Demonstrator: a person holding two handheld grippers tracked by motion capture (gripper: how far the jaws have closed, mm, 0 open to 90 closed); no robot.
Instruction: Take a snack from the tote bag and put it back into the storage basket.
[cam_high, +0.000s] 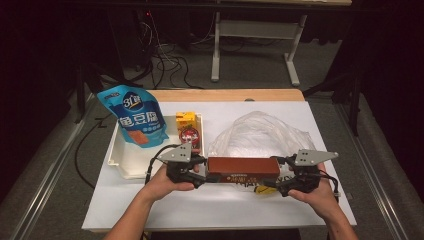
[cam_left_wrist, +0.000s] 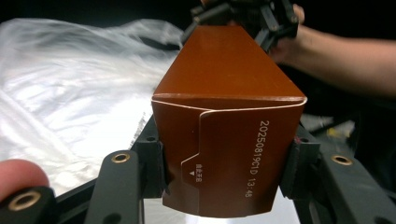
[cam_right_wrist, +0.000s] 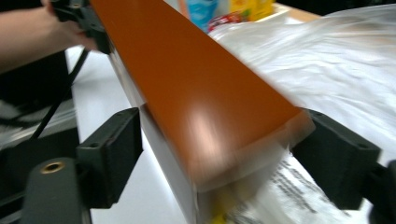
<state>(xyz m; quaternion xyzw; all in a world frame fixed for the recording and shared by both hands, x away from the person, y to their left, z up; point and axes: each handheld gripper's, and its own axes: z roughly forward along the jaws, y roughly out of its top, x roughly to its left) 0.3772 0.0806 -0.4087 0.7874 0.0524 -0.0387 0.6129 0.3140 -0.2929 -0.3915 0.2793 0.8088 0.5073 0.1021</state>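
Two forearms reaching in low over the white bench, long brown box level between them, left gripper fingers clamped on one end, right gripper fingers parted around the other, one side clear of it.

A long brown carton of smooth, slightly glossy cardboard lies beside a crinkled, shiny clear plastic bag. The worktop looks matt white, and the blue pouch glossy.
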